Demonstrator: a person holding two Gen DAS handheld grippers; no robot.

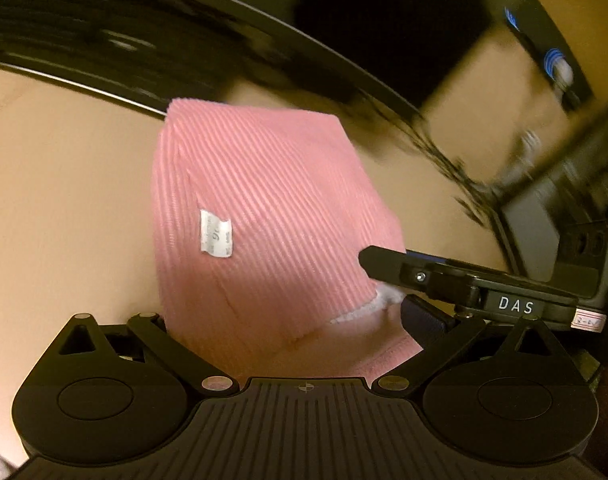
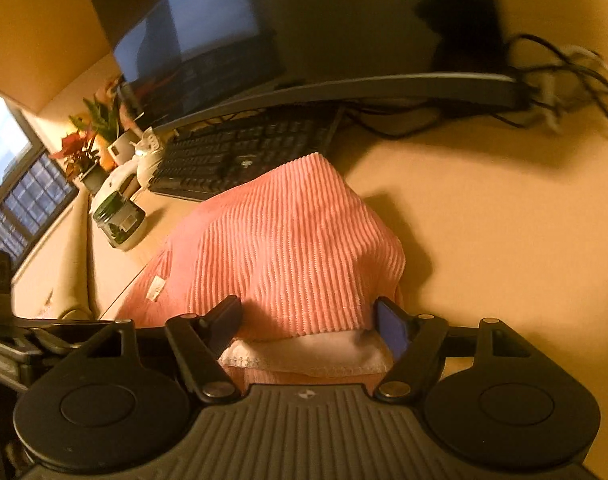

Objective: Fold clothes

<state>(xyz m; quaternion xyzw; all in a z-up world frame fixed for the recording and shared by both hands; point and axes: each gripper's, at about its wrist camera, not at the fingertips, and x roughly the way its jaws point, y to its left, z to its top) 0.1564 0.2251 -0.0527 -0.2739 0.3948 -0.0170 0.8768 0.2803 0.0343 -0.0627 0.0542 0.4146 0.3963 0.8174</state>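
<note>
A pink ribbed garment [image 1: 271, 200] with a white label [image 1: 215, 238] and white lining [image 2: 304, 354] hangs folded above the beige desk [image 2: 484, 220]. My right gripper [image 2: 308, 324] is shut on its near edge, with pink cloth and lining bunched between the two fingers [image 2: 388, 328]. In the left wrist view the right gripper reaches in from the right, and one finger [image 1: 374, 258] lies on the garment's edge. My left gripper [image 1: 283, 320] has its arms spread wide. The cloth drapes over it and hides its fingertips.
A black keyboard [image 2: 243, 152] and a curved monitor [image 2: 263, 32] stand behind the garment. Potted plants [image 2: 95, 128] and a small glass jar [image 2: 117, 220] sit at the left. Cables [image 2: 564, 80] trail at the back right. A window [image 2: 7, 160] is on the far left.
</note>
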